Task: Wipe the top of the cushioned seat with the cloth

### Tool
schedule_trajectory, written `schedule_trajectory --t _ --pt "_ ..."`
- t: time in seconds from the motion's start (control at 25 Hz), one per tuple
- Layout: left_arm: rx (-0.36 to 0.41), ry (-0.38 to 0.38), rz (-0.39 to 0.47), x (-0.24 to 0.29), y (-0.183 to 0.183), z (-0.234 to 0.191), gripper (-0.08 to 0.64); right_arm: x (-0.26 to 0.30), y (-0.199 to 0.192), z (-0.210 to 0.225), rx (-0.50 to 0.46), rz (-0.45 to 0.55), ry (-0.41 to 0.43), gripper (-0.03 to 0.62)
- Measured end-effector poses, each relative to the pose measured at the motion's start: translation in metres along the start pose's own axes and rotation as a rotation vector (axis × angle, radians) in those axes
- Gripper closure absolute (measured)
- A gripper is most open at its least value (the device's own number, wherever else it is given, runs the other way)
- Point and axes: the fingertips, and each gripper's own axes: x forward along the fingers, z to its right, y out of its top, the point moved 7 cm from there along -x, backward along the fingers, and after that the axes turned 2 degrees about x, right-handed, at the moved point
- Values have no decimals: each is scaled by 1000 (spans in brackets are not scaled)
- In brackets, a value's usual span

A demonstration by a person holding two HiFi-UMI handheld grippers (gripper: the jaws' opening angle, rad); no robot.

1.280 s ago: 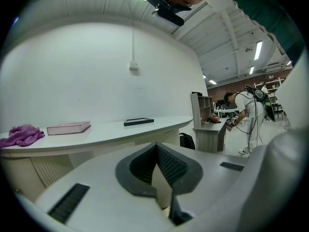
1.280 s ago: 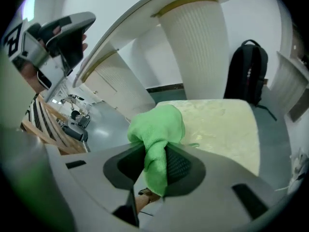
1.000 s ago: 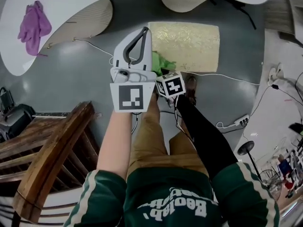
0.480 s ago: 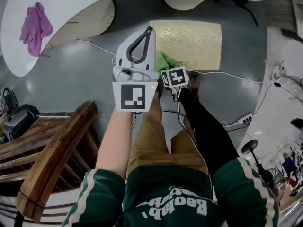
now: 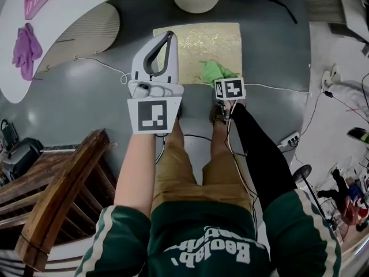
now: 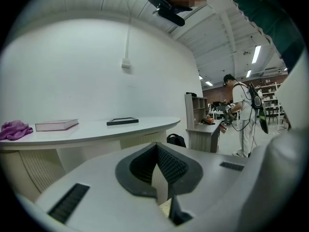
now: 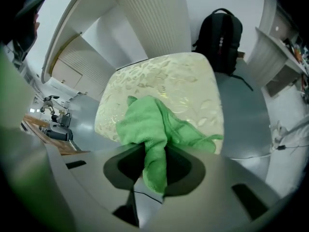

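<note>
Cloth (image 5: 214,71), pinched in the right gripper's (image 5: 223,79) closed jaws, sits bunched on the seat's (image 5: 184,42) lower-right edge, upper centre of the head view. Its long axis runs from the jaws up-left onto the cushion. Most of the top probably remains unwiped. The left gripper (image 5: 166,39) hovers closed and empty.

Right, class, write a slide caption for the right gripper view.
Right gripper clamps a green cloth over the pale cushioned seat.
</note>
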Motion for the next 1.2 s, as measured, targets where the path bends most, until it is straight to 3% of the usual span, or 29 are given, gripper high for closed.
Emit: schedule_trajectory --t 0.44,0.52,0.76,0.84,0.96,1.2 --pt "6 -40 21 28 16 58 545 -28 -15 112 151 -20 -152 485" --pt "10 -44 21 30 14 62 545 -30 -18 122 170 -31 -190 485" --pt "13 -45 30 34 14 63 545 -31 -17 122 173 -20 -168 485" --pt "10 -45 35 33 17 61 545 -40 -10 116 127 -4 -165 485" --pt "4 -29 26 25 31 55 545 -69 12 97 -15 81 -164 485" --pt "36 -9 51 23 88 35 545 -155 101 52 -153 397 -85 485"
